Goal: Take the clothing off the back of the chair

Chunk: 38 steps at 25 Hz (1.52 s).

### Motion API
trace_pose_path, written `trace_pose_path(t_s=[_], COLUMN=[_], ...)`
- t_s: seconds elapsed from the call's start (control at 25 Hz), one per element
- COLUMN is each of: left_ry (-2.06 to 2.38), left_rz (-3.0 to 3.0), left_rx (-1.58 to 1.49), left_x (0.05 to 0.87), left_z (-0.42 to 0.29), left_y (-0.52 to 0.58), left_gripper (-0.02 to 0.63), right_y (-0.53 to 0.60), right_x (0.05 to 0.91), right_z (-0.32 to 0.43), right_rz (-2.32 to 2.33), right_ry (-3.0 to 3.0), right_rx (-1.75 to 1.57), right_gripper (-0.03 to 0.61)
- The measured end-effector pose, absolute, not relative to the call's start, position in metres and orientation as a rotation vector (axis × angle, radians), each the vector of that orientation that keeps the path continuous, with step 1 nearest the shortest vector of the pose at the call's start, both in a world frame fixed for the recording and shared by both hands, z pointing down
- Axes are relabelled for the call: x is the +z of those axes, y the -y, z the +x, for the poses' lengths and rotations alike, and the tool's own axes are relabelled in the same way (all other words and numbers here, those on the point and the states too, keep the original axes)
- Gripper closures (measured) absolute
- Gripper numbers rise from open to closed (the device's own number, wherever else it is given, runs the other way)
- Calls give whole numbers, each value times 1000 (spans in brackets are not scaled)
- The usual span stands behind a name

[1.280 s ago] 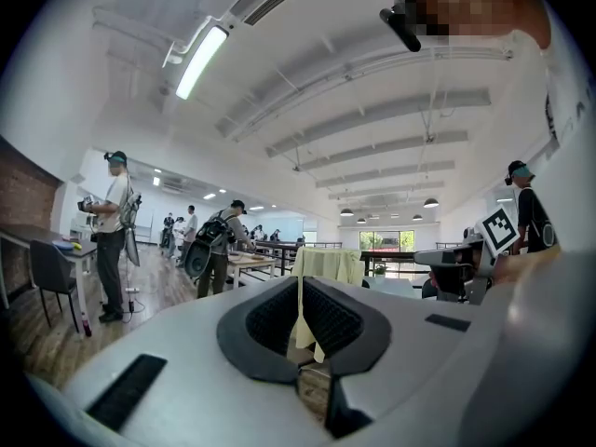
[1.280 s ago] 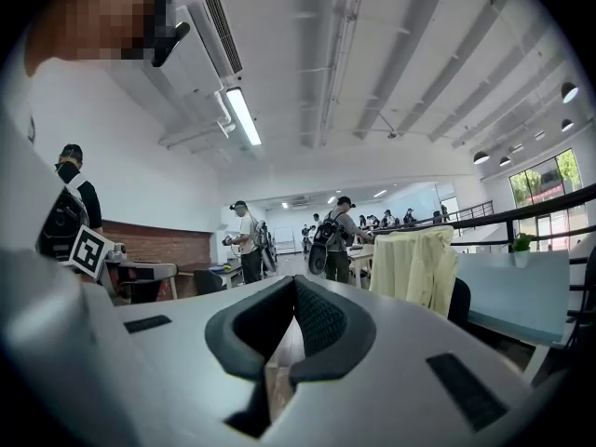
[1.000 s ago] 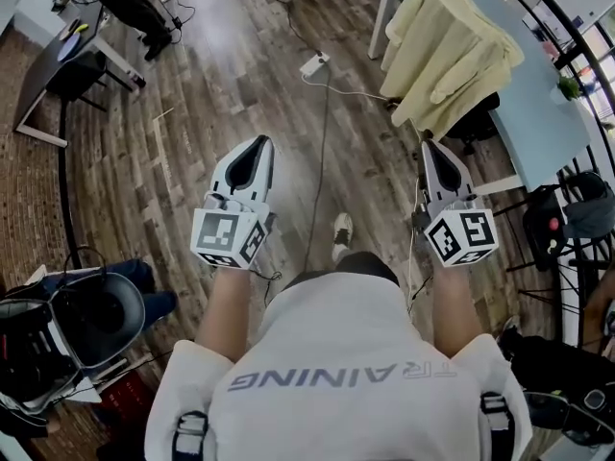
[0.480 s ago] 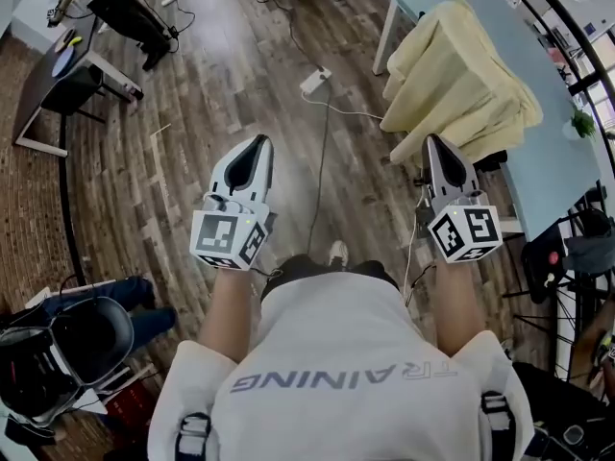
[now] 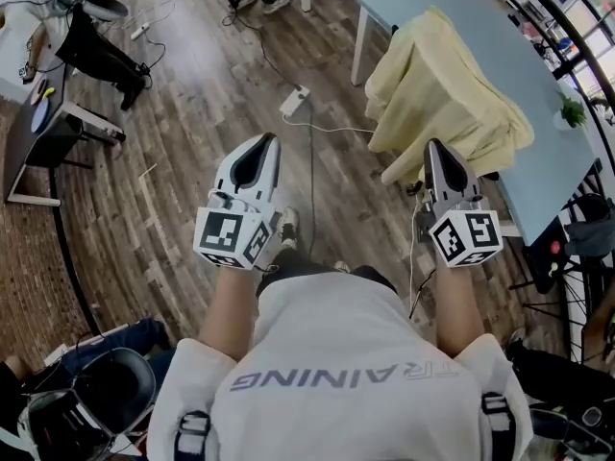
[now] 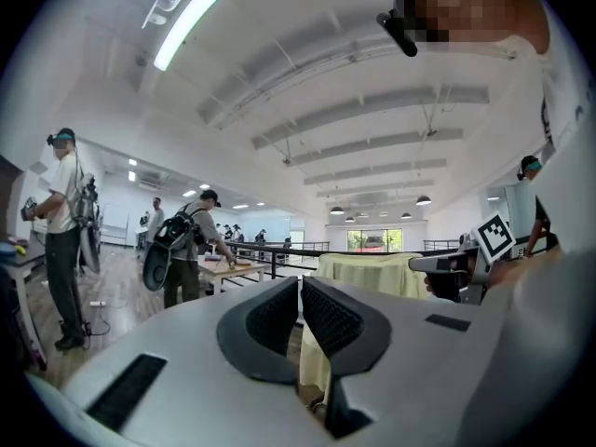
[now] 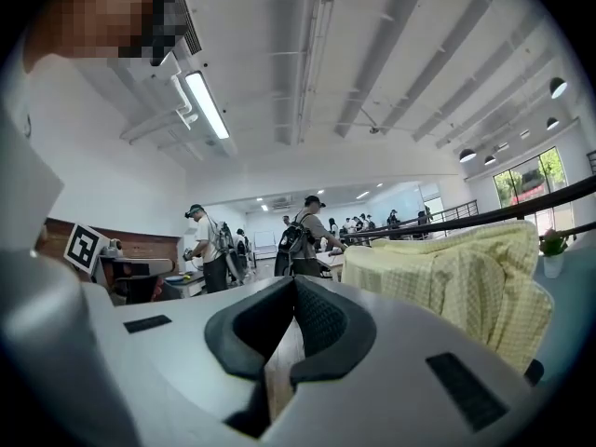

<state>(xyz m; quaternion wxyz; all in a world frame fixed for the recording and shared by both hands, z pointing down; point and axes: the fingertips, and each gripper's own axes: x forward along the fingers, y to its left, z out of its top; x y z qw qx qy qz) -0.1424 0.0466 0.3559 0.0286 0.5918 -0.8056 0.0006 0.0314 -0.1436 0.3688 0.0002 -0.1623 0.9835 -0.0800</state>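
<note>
wood-plank floor (image 5: 192, 113), soft yellow checked clothing (image 5: 437, 94), left gripper (image 5: 258, 142) and right gripper (image 5: 434, 147) jaws closed, empty

The person's white shirt (image 5: 336, 339) bears the grey word "TRAINING", seen reversed.

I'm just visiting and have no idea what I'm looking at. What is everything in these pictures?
floor: brown wood planks
table: one, light blue, far right
clothing: one, pale yellow, draped ahead on the right, beside the table
potted plant: one, green, on the table's far edge
power strip: one, white, on the floor with its cable
desk: one, dark, far left
other people: several, standing in the background
left gripper: one, white with black jaws, shut, empty
right gripper: one, same, shut, empty, nearest the clothing
shirt: one, white, the wearer's own
</note>
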Motion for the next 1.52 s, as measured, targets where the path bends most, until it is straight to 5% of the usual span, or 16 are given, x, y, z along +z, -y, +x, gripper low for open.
trace_pose_path(t_s=[0.64, 1.52], left_ry=[1930, 1572], left_rz=[2393, 2560], left_rx=[15, 12], left_x=[362, 364], left_z=[-280, -174], left_y=[106, 304], left_gripper=[569, 568], right_y=[191, 303], right_x=[353, 361], right_z=[-48, 134], right_rz=[-1215, -1671], right_ry=[-2857, -2564], right_rx=[-200, -252], right_gripper=[557, 557])
